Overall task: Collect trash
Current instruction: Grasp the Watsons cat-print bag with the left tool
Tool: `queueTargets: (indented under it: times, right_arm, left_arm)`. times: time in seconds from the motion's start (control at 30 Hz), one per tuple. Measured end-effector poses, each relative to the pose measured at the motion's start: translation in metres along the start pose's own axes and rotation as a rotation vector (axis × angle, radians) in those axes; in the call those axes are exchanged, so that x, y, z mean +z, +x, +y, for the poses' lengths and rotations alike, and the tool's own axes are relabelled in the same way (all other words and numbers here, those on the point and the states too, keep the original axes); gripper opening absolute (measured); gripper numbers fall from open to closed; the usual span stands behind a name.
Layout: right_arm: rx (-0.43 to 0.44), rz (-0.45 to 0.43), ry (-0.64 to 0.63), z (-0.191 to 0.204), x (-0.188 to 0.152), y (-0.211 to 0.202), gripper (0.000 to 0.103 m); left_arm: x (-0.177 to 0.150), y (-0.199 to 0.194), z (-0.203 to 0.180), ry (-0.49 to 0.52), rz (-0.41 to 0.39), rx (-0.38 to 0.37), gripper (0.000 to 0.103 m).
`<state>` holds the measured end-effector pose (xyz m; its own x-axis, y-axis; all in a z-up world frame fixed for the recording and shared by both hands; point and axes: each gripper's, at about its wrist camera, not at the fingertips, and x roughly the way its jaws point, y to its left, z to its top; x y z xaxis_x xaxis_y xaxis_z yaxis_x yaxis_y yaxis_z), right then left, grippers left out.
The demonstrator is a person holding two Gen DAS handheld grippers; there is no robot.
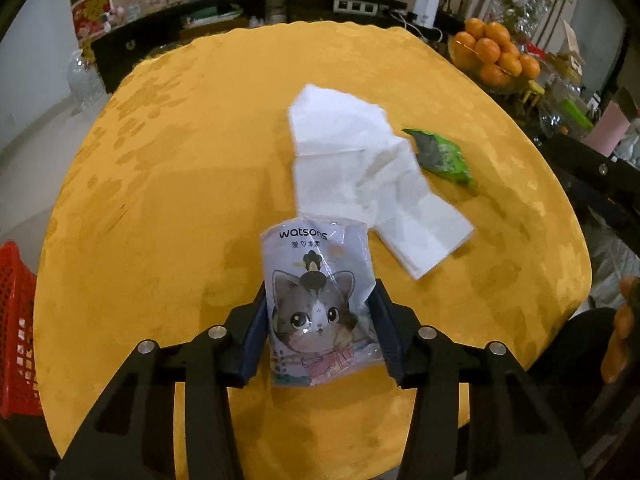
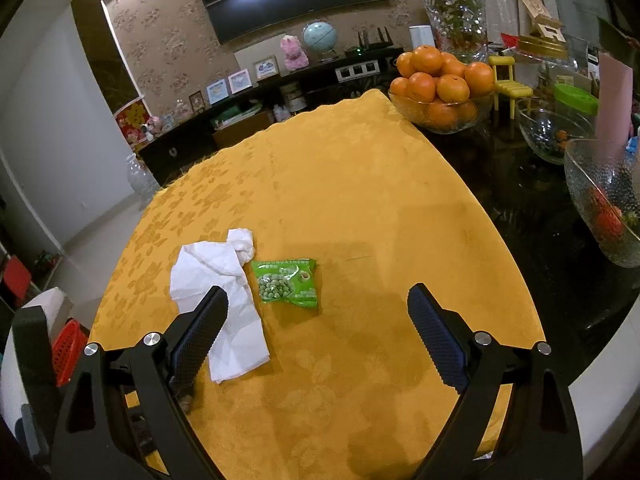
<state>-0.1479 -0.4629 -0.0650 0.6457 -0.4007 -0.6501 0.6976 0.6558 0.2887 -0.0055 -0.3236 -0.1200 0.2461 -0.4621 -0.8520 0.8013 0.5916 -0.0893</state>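
I have the yellow tablecloth [image 1: 160, 200] filling most of both views, spread over a table whose dark bare top [image 2: 520, 208] shows on the right; far on that right side sits a glass bowl of oranges [image 2: 440, 80], and a red basket [image 1: 16, 328] stands off the near left edge. On the cloth lies a white tissue [image 1: 352, 168], crumpled and stretched from the far middle toward the near right; just beside its right side, touching or nearly so, is a green snack packet [image 1: 440, 154], lying flat. My left gripper [image 1: 318, 320] has its jaws narrowed onto a Watsons tissue pack [image 1: 316, 292] with a cartoon cat on it; the dark pads press both sides of the pack, which sits near me, its far end almost at the tissue's near edge. My right gripper [image 2: 318, 336] hangs over the near cloth with jaws wide and nothing between them; its left finger overlaps the tissue in view.
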Motion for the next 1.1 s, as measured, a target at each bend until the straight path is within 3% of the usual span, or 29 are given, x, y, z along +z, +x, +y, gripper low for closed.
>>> queueTargets:
  times: [0.2,0.53,0.77,0.9,1.0,1.1]
  right_arm:
    - [-0.016,0.003,-0.022,0.004,-0.002,0.002,0.088]
    - [-0.021,0.011,-0.085,0.019,-0.006,0.007,0.089]
    - [0.061,0.049,-0.187,0.047,-0.016,0.017,0.089]
    - [0.125,0.078,-0.308,0.080,-0.025,0.029,0.088]
    - [0.108,0.074,-0.396,0.100,-0.027,0.041,0.088]
    - [0.085,0.090,-0.380,0.104,-0.020,0.058,0.089]
  left_arm:
    - [-0.008,-0.014,0.036,-0.068,-0.026,0.000,0.041]
    - [-0.009,-0.054,0.089,-0.058,-0.114,0.112,0.041]
    - [-0.010,-0.073,0.132,-0.064,-0.172,0.197,0.041]
    - [-0.017,-0.072,0.158,-0.146,-0.175,0.164,0.041]
    - [-0.021,-0.074,0.173,-0.207,-0.169,0.113,0.041]
    - [-0.021,-0.084,0.180,-0.233,-0.197,0.089,0.041]
